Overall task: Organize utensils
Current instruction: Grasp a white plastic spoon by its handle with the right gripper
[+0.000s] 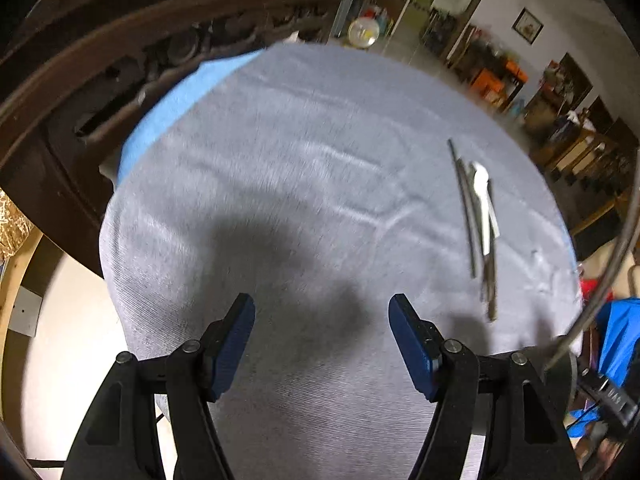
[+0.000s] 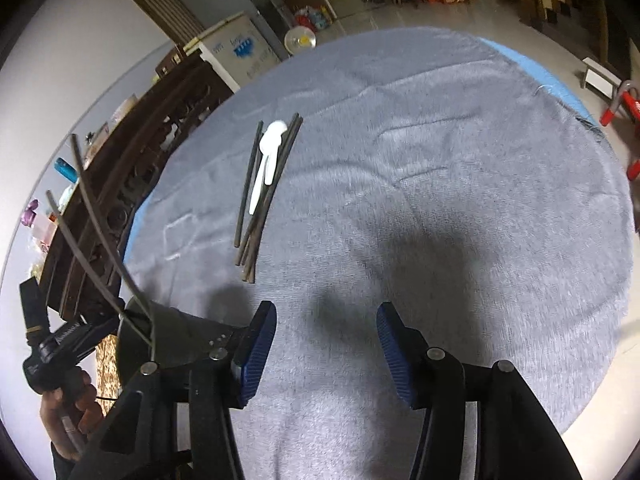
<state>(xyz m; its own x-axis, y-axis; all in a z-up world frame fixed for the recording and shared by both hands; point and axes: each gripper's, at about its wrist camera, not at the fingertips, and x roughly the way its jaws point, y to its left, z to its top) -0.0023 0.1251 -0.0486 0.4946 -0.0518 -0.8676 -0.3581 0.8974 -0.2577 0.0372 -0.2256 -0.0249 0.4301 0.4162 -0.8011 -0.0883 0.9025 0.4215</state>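
Note:
A white plastic spoon (image 2: 266, 164) lies on a bundle of dark chopsticks (image 2: 256, 224) on the grey cloth-covered table (image 2: 440, 160), left of centre in the right wrist view. The same spoon (image 1: 482, 196) and chopsticks (image 1: 466, 208) lie at the right in the left wrist view. My left gripper (image 1: 322, 320) is open and empty above bare cloth, left of the utensils. My right gripper (image 2: 326, 328) is open and empty, near and right of the chopstick ends.
A dark carved wooden cabinet (image 1: 100, 80) stands beyond the table's left edge. The table's blue under-cloth (image 1: 176, 104) shows at the rim. A hand holds the left gripper's handle (image 2: 60, 360) at lower left in the right wrist view. Shelves and furniture fill the room behind.

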